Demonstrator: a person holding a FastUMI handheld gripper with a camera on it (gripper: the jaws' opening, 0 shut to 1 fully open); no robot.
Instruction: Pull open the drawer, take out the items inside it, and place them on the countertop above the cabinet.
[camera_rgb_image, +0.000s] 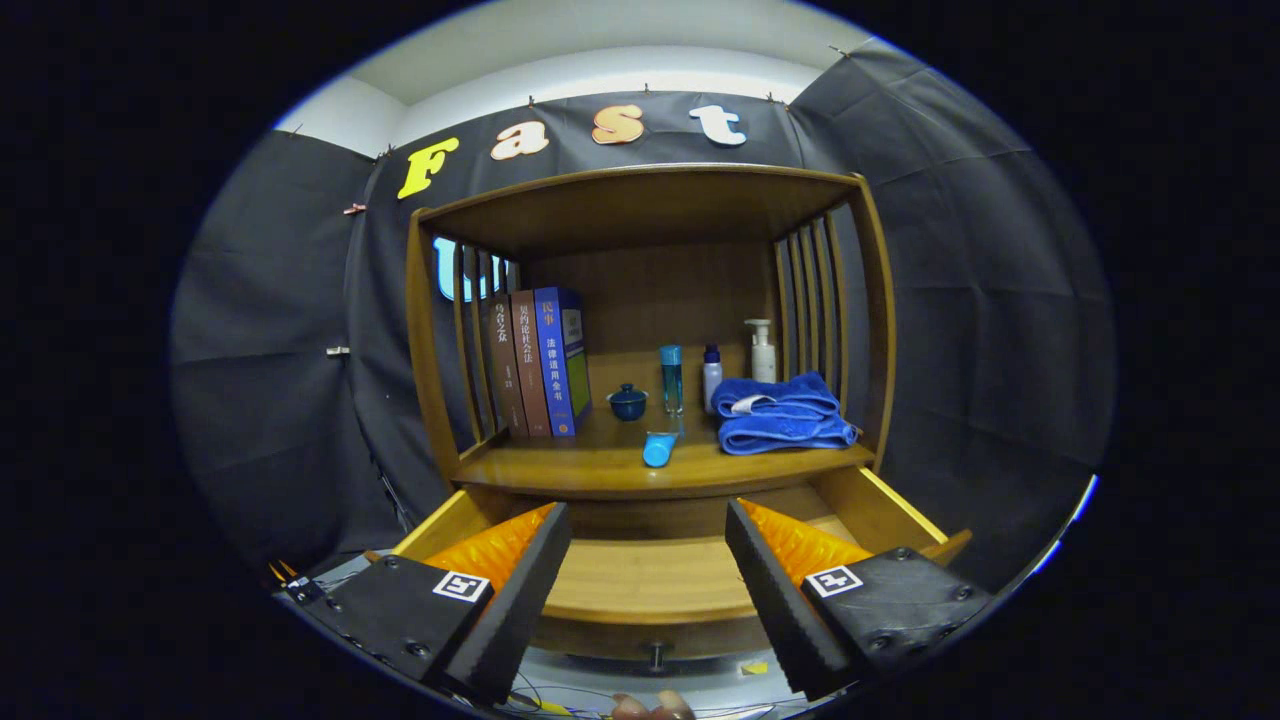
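Now, tool (648, 590) wide open, empty, over smooth wooden drawer (650, 580), pulled out.

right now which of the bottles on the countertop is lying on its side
The light blue tube-shaped bottle at the countertop's front edge lies flat; the tall teal bottle, small white bottle and white pump bottle stand upright.

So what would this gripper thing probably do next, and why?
Probably push the drawer shut, or simply back away. The gripper is open and holds nothing, the drawer floor seen between its fingers looks bare, and a blue tube and folded blue towel already lie on the countertop above.
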